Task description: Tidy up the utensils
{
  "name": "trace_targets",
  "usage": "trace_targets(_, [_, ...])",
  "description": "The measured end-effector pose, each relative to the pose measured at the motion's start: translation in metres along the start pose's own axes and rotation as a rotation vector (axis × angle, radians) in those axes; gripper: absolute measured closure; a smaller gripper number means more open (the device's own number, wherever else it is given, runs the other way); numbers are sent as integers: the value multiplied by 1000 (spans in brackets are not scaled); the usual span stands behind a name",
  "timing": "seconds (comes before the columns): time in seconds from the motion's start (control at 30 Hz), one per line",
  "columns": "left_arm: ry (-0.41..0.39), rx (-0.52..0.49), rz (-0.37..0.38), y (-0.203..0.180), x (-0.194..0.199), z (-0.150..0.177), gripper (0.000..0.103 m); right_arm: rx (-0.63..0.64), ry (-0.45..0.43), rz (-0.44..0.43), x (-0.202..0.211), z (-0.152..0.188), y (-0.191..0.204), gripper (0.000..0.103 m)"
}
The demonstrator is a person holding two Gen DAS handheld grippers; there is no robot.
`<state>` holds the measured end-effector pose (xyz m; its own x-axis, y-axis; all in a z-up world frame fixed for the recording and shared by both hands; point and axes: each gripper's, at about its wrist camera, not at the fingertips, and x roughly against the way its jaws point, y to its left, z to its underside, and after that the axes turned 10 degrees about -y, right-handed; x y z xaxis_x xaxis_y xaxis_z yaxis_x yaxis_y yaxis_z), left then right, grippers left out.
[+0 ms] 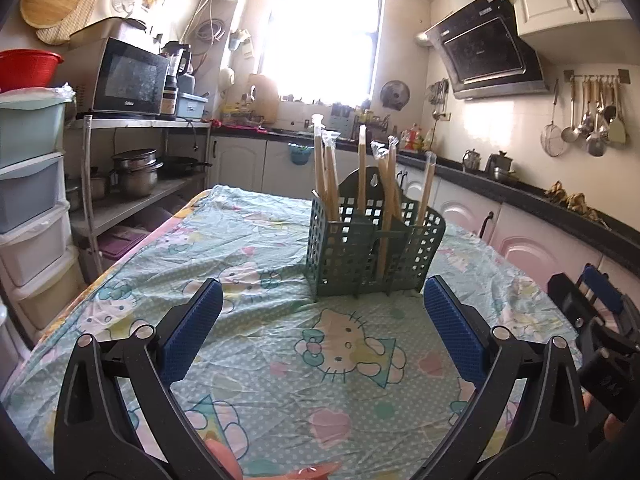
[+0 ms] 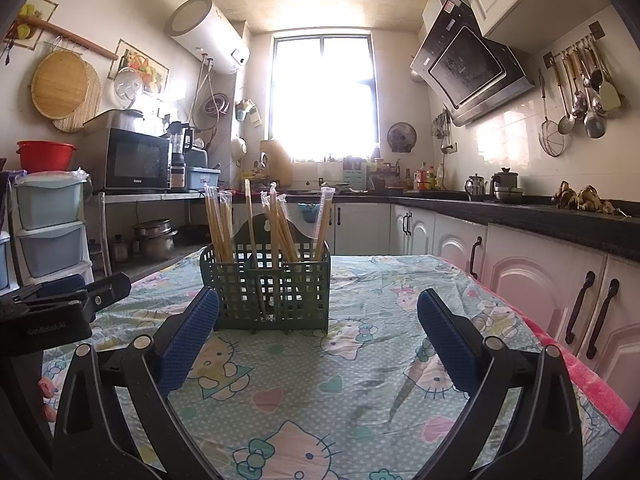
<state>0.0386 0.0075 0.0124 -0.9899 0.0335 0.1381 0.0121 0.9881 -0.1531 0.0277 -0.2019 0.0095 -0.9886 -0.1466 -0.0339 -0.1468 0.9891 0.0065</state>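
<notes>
Standing upright in the green lattice caddy (image 2: 266,288) near the middle of the cloth-covered surface (image 2: 360,400), the wrapped chopsticks (image 2: 280,220) look already sorted, so the job seems finished or nearly so; no loose utensil shows on the cloth. Both the left hand-held gripper (image 1: 322,320) and right hand-held gripper (image 2: 318,328) hover spread wide and empty near the front edge. Caddy compartment contents are hard to make out through the lattice, and the front edge is cut off.

Table (image 2: 400,360) under cartoon-cat cloth (image 1: 280,360), green utensil basket (image 1: 372,256) upright on it
</notes>
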Motion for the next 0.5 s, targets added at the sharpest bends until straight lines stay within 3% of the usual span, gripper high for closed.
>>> trace_targets(0.2, [68, 57, -12, 11, -9, -1, 10, -36, 20, 47, -5, -6, -15, 6])
trace_targets(0.3, [167, 77, -32, 25, -23, -10, 10, -57, 77, 60, -22, -13, -39, 6])
trace_targets(0.4, [324, 70, -46, 55, -58, -19, 10, -62, 250, 117, -68, -14, -83, 6])
trace_targets(0.5, [508, -10, -189, 91, -116, -17, 10, -18, 468, 232, -127, 1, -131, 6])
